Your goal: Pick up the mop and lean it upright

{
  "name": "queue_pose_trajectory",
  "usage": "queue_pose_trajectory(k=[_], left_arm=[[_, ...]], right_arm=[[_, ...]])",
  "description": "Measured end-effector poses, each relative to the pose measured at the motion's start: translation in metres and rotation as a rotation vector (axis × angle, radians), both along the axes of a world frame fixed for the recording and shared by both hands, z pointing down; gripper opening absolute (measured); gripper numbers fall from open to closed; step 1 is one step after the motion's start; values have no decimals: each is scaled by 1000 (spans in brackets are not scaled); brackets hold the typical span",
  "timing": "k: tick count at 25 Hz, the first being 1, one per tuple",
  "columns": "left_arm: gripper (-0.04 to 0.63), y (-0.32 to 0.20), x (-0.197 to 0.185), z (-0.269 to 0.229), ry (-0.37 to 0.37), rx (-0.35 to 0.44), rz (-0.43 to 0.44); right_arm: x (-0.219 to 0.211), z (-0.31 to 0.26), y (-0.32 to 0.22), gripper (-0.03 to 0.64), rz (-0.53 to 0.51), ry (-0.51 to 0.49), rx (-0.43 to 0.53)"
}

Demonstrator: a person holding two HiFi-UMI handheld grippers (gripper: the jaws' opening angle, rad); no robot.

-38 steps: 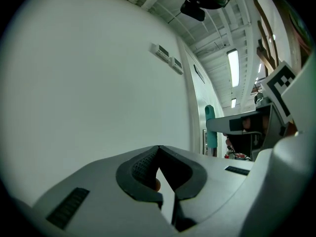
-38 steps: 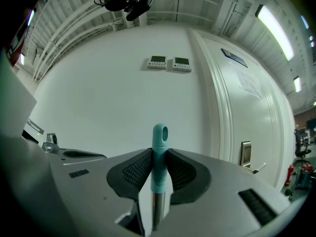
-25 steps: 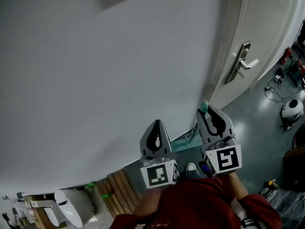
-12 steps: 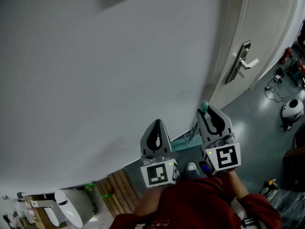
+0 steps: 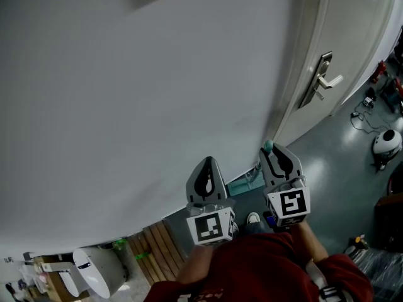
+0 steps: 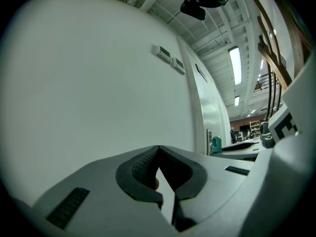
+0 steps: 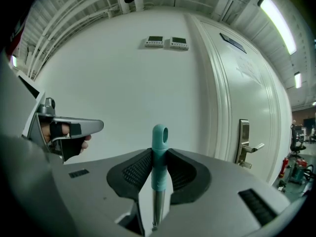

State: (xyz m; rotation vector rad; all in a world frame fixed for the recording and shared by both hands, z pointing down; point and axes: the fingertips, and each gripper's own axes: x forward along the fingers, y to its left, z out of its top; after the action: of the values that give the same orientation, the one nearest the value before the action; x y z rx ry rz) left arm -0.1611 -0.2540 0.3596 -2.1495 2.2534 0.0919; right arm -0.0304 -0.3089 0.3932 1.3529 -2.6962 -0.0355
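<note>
Closest to me is the person's red top [image 5: 252, 272], at the bottom of the head view. Just above it are the two tongs.

The left gripper [image 5: 206, 167] is in the lower middle. Its jaws are pressed together with nothing in them, and it has not moved.

The right gripper [image 5: 278, 155] is next to it, a bit to the right. It is squeezing the mop handle [image 7: 158, 158] near its blue-green top end. The squeeze is just as tight as a second ago.

The change is small. The right gripper has slid a little down and left in the picture and looks a bit smaller. So I think it has gone a little away from the person's head (toward the wall or lower, I cannot tell which). The mop's top end went with it.

The handle stands straight up between the jaws, in the middle of the right gripper view. The white wall [image 5: 126, 106] is behind it. I cannot see if the mop touches the wall yet. Further right is the door [image 5: 356, 36] with its door lever [image 5: 326, 83].

I think the mop is already picked up and nearly leaning. Letting go should come next, once it rests on the wall.
</note>
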Motion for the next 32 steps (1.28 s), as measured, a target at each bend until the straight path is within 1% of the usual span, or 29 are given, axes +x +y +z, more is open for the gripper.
queue_pose_trajectory(k=[2, 4, 7, 16, 23, 32], left_arm=[[12, -1, 2, 0, -2, -1, 1], [12, -2, 3, 0, -3, -2, 4], [12, -3, 3, 3, -2, -8, 5], [12, -5, 4, 9, -3, -12, 0], [12, -8, 5, 20, -5, -26, 0], [12, -8, 2, 18, -16, -27, -18]], right_arm=[[1, 15, -3, 106, -2, 9, -12], [2, 30, -4, 106, -2, 26, -44], [1, 41, -2, 106, 6, 55, -79], [-2, 89, -3, 106, 1, 78, -150], [-6, 95, -6, 107, -6, 82, -135], [-13, 97, -15, 107, -2, 80, -121]])
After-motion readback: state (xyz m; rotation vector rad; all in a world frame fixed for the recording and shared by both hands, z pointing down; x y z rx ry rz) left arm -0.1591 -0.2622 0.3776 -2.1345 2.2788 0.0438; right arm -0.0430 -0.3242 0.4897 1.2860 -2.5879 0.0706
